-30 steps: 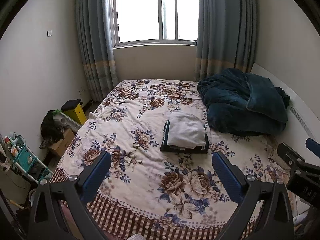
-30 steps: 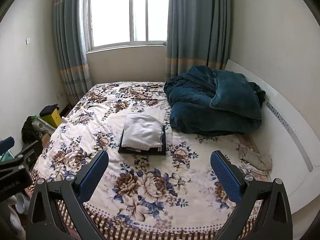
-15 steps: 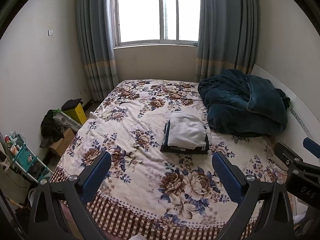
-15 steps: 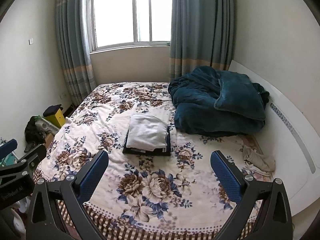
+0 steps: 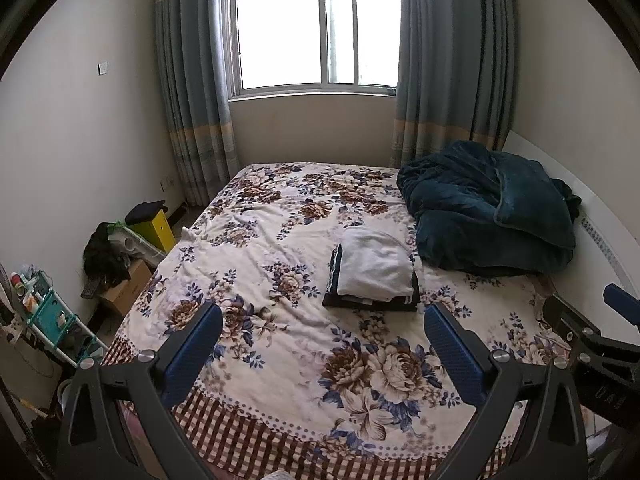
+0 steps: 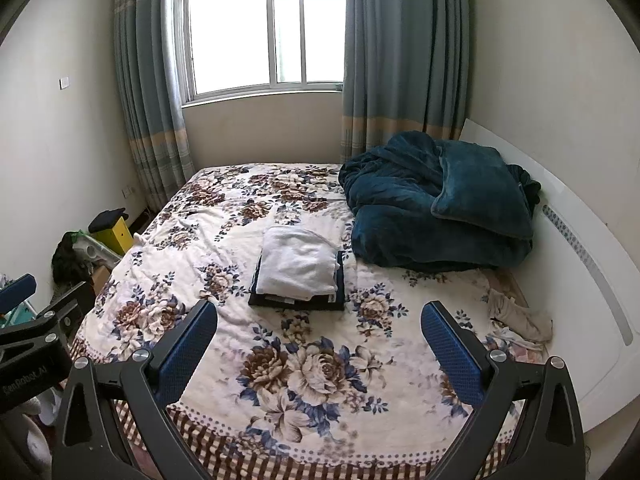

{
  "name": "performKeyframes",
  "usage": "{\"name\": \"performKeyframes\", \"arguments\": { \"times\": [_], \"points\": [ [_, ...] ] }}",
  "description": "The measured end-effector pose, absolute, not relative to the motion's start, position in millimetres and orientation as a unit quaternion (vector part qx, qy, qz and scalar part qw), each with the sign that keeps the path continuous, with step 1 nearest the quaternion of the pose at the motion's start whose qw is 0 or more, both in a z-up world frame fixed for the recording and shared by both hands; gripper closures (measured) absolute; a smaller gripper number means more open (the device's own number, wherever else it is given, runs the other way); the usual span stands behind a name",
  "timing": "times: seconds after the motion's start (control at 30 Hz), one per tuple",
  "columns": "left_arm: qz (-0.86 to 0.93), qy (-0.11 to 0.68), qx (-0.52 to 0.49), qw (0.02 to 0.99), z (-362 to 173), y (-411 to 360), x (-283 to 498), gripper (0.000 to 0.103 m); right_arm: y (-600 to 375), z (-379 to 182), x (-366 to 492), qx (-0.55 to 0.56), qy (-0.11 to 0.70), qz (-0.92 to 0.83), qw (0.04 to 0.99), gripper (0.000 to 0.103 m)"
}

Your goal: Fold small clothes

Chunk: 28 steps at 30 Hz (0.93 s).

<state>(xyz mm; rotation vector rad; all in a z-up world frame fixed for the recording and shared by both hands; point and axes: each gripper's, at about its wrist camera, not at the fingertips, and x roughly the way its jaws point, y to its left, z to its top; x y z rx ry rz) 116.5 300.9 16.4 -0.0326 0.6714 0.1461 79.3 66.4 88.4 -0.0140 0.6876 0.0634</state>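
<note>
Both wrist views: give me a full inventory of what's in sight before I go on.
Folded stack: one pile, white piece on dark ones, mid-bed.
Loose garment: one, beige-grey, crumpled at the bed's right edge by the headboard.
Blanket: one, dark teal, heaped at the far right of the bed.
Bedspread: one, cream with brown and blue flowers, checked border.
Headboard: one, white, right side.
Curtains: two, grey-blue, flanking the window.
Yellow box: one, floor left of bed, dark item on top.
Cardboard box: one, brown, floor left.
Teal rack: one, far left.
Left gripper: open, empty.
Right gripper: open, empty.
</note>
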Motion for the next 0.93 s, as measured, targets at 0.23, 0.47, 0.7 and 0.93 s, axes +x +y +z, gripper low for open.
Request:
{"name": "performKeyframes", "arguments": {
  "times": [0.23, 0.47, 0.7, 0.93],
  "points": [
    [0.071, 0.327, -0.015, 0.942, 17.3, 298.2, 116.4, 0.000, 65.1, 83.9, 71.1, 0.000, 0.340, 0.025, 0.940, 0.000],
    [0.065, 0.328, -0.015, 0.942, 18.6, 294.6, 119.3, 0.000, 61.8, 84.4, 68.1, 0.002, 0.336, 0.018, 0.942, 0.000],
    [0.070, 0.326, -0.016, 0.943, 18.6, 293.2, 115.8, 0.000, 61.1, 85.0, 67.4, 0.003, 0.336, 0.016, 0.942, 0.000],
    [0.067, 0.322, -0.012, 0.944, 19.9, 291.4, 123.3, 0.000, 61.0, 85.5, 64.8, 0.005, 0.335, 0.015, 0.942, 0.000]
  ]
}}
